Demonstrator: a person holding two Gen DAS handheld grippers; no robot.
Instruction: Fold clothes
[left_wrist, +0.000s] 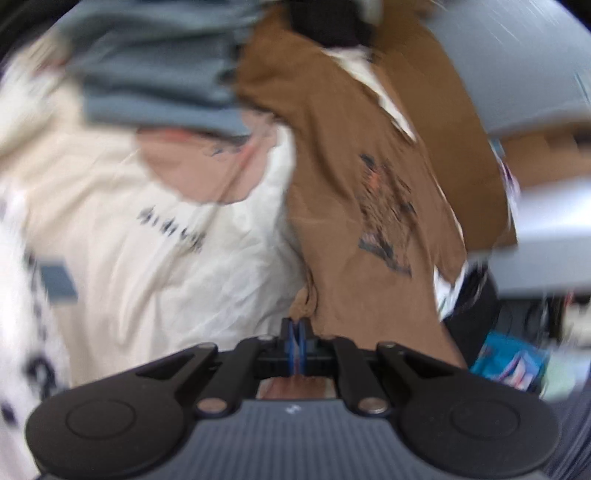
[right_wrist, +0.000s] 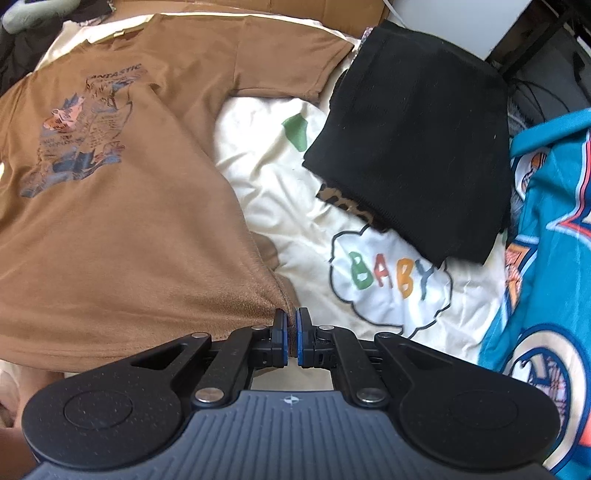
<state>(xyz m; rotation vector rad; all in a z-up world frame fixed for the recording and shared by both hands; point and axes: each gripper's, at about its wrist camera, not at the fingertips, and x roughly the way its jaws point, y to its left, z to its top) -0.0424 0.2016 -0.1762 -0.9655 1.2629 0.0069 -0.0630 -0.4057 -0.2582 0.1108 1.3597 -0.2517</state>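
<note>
A brown T-shirt with a printed picture on its chest lies spread over a cream sheet, its front facing up. My right gripper is shut on the shirt's lower hem corner, the cloth pinched between the blue pads. In the blurred left wrist view the same brown T-shirt hangs stretched away from my left gripper, which is shut on its other hem edge. The shirt's collar end is far from both grippers.
A folded black garment lies on the cream sheet with a "BABY" print at right. A teal patterned cloth borders the right side. In the left wrist view, cream, pink and blue-grey clothes are piled at left.
</note>
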